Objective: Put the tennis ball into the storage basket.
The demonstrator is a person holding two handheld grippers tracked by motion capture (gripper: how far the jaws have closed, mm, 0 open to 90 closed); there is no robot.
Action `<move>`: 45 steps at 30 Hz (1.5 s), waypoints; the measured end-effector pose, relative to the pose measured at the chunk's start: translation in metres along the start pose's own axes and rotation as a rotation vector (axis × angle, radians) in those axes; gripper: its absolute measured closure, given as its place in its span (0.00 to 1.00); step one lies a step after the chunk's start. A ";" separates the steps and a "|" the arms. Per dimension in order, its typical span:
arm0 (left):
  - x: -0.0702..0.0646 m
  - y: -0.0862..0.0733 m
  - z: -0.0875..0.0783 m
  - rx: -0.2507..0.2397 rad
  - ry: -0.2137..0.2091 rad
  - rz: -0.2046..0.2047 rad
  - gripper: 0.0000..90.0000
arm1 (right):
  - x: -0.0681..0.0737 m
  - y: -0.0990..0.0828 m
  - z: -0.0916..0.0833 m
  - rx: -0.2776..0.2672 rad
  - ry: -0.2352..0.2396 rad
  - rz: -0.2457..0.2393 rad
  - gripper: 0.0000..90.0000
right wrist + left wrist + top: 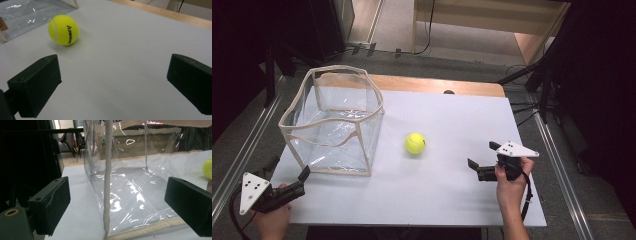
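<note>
A yellow tennis ball (415,143) lies on the white tabletop (437,190), just right of a clear plastic bin with beige trim (362,75). My right gripper (483,154) is open and empty at the right, pointing left toward the ball, a hand's length away from it. In the right gripper view the ball (64,30) sits ahead and to the left of the open gripper (113,65). At the table's front left corner my left gripper (289,168) is open, close to the bin's near corner. Its view has the bin's corner seam (107,182) between the jaws of the gripper (117,187), and the ball's edge (208,167) at far right.
The bin stands upright and holds nothing. A bare wooden strip (437,85) runs along the table's far edge. Metal rails (242,150) flank the table on both sides, with dark stands and cables on the floor beyond.
</note>
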State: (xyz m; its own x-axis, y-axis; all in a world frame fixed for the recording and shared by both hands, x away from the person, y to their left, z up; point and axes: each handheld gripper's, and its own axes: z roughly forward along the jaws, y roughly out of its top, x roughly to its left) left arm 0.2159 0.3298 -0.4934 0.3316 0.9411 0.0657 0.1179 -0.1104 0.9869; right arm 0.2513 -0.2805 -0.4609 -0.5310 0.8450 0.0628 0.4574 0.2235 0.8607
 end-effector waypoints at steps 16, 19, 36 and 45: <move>0.000 0.000 0.000 0.000 0.004 0.002 0.08 | 0.006 0.024 0.026 0.079 0.068 -0.052 0.00; 0.000 0.000 0.000 0.002 0.003 0.001 0.08 | 0.009 0.029 0.032 0.098 0.078 -0.066 0.00; 0.001 0.000 0.000 0.000 0.004 0.001 0.08 | 0.029 0.051 0.067 0.213 0.150 -0.154 0.00; 0.001 0.000 0.000 0.001 0.003 0.000 0.08 | 0.039 0.059 0.084 0.282 0.180 -0.192 0.00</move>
State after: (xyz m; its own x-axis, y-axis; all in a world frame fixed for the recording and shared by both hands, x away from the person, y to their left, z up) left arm 0.2161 0.3304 -0.4933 0.3286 0.9422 0.0658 0.1190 -0.1104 0.9867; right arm 0.3174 -0.1933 -0.4498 -0.7314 0.6815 0.0235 0.5025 0.5154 0.6941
